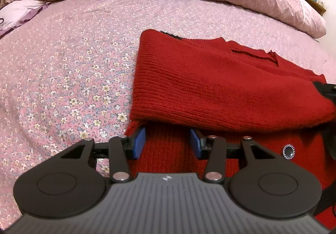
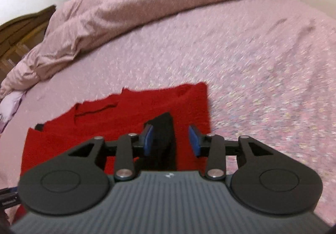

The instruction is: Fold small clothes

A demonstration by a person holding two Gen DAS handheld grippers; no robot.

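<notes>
Now | red sweater (image 1: 220, 87) folded on bed (image 1: 73, 66) | both grippers spread.

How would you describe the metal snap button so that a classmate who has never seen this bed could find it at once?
Start at the floral pink bedsheet and find the red knitted garment lying on it. Below its folded-over upper layer, on the lower layer near the left gripper, sits the snap button: the only small, dark, silver-rimmed circle on the red knit.

right wrist view was all motion-blurred, red sweater (image 1: 220, 87) ran off the left view's right edge, its lower layer tucked under the fold, bedspread (image 2: 262, 66) flowers smeared
</notes>
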